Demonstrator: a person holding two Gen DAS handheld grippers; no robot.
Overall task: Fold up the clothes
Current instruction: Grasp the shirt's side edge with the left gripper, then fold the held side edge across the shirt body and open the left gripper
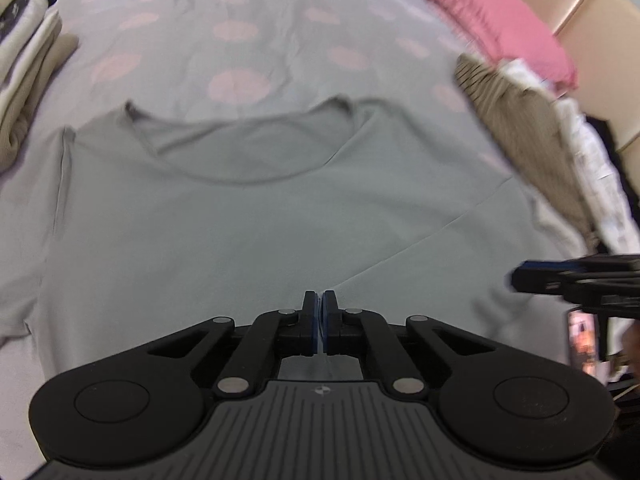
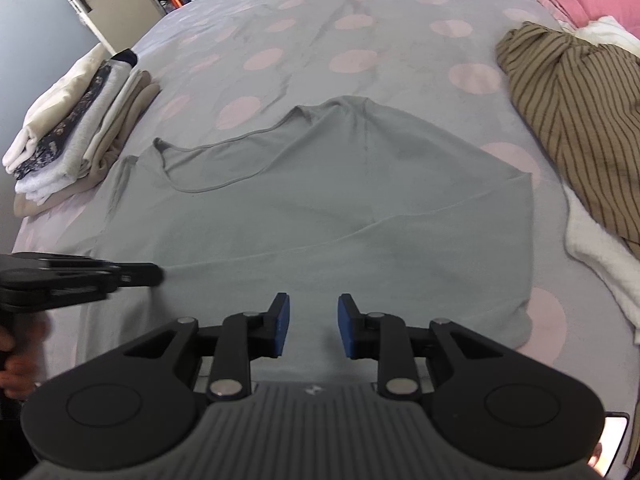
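A grey T-shirt (image 1: 248,216) lies spread on the bed, neckline away from me, its right side folded over along a diagonal crease; it also shows in the right wrist view (image 2: 320,216). My left gripper (image 1: 321,312) is shut, its blue pads pressed together over the shirt's near part; whether cloth is pinched between them does not show. It appears from the side in the right wrist view (image 2: 152,274). My right gripper (image 2: 314,320) is open and empty above the shirt's lower edge. It shows at the right edge of the left wrist view (image 1: 520,278).
A stack of folded clothes (image 2: 76,128) sits at the left edge of the dotted grey bedspread (image 2: 360,20). A heap with a brown striped garment (image 2: 572,120) and white cloth (image 2: 600,256) lies on the right. A pink pillow (image 1: 492,16) is at the far right.
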